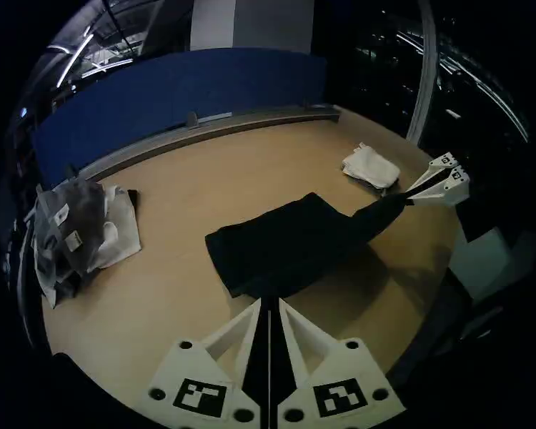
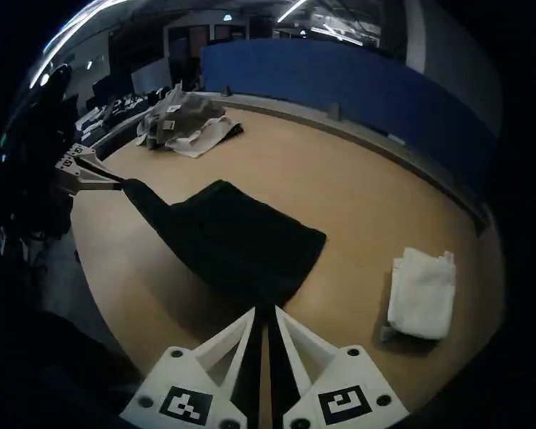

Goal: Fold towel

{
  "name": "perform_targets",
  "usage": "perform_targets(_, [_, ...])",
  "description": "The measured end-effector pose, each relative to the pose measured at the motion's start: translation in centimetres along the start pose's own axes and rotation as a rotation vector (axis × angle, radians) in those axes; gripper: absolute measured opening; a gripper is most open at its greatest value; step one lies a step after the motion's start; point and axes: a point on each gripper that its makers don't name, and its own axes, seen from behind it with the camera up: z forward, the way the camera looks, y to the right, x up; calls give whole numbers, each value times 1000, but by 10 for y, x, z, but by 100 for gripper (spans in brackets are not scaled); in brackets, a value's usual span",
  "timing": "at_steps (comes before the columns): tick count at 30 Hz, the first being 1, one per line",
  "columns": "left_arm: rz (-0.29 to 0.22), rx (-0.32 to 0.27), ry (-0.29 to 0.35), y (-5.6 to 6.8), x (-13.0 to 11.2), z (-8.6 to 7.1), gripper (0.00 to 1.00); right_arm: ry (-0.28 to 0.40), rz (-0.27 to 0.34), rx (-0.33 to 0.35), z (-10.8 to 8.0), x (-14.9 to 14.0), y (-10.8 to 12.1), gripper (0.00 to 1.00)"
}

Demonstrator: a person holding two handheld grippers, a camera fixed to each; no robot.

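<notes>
While both of its drawn-out ends are gripped, the dark towel [image 1: 282, 247] is kept partly spread on the wooden table [image 1: 196, 179]. In the left gripper view, the left gripper [image 1: 269, 304] is seen with its jaws brought almost together, and the near edge of the cloth is pinched at their tips. The bulk of the towel lies directly ahead of the jaws. Ahead and to the right of them, the right gripper [image 1: 411, 198] is seen closed on another corner, which is stretched into a taut point. A folded white towel [image 1: 370, 166] lies beyond that corner, apart from the dark cloth. Far to the left of the jaws, a heap of grey and white cloths [image 1: 82, 229] is piled near the table's edge, and a blue partition [image 1: 175, 93] is set along the far side.

In the right gripper view, the right gripper [image 2: 266, 311] is likewise shown with its jaws nearly pressed together on the towel's near edge [image 2: 239, 243]. The left gripper [image 2: 116, 184] is seen ahead to the left, nipping the stretched corner. The white towel [image 2: 422, 293] lies just right of the jaws.
</notes>
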Motion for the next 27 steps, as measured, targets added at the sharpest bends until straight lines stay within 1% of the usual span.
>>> perform_targets(6, [1, -1, -9, -6, 2, 14, 1, -14, 1, -4, 10, 4, 4, 5])
perform_targets(11, [-3, 3, -4, -13, 10, 28, 1, -28, 6, -12, 22, 7, 13, 5])
perform_targets(15, [-15, 5, -5, -20, 16, 39, 1, -33, 20, -15, 33, 12, 20, 5])
perform_targets(23, [-24, 7, -28, -31, 17, 64, 1, -51, 80, -5, 60, 17, 35, 5])
perform_targets(27, [-30, 5, -42, -36, 15, 74, 1, -68, 116, 5, 71, 16, 39, 5])
